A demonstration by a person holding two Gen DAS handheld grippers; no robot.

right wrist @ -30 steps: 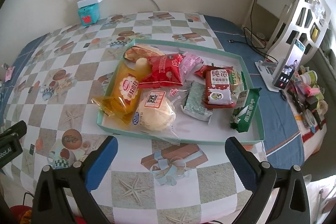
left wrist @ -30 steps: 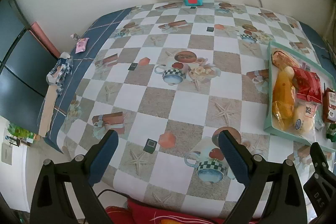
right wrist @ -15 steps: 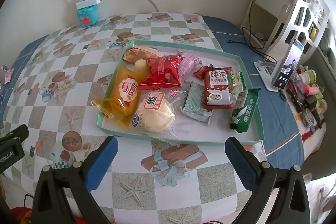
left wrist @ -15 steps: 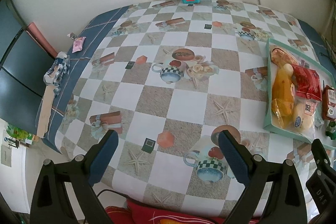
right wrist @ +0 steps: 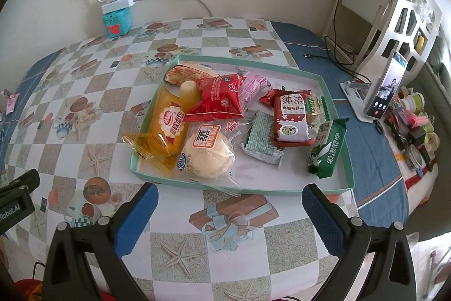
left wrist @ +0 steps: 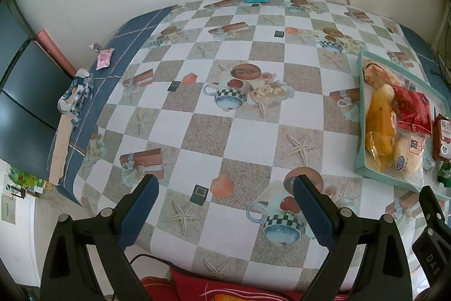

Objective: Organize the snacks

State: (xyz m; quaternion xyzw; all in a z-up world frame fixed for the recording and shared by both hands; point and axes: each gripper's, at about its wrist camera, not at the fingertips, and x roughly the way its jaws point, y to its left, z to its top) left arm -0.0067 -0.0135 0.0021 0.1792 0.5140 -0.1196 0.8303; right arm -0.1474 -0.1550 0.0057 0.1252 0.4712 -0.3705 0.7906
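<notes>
Both hand-held grippers were spread wide and held nothing: left hand-held gripper (left wrist: 224, 200) over bare bench (left wrist: 248, 131), right hand-held gripper (right wrist: 229, 206) just short of the teal tray (right wrist: 336, 189). Snacks sat piled in the tray, overlapping: yellow bread pack (right wrist: 166, 126) hanging over the tray wall, round bun (right wrist: 207, 154), red packet (right wrist: 218, 99), milk biscuit pack (right wrist: 291, 119), green biscuit pack (right wrist: 328, 150). Risk, as I judge it: slick, stacked wrappers could slip or drag a neighbour out; pinching the soft bun could crush it.
</notes>
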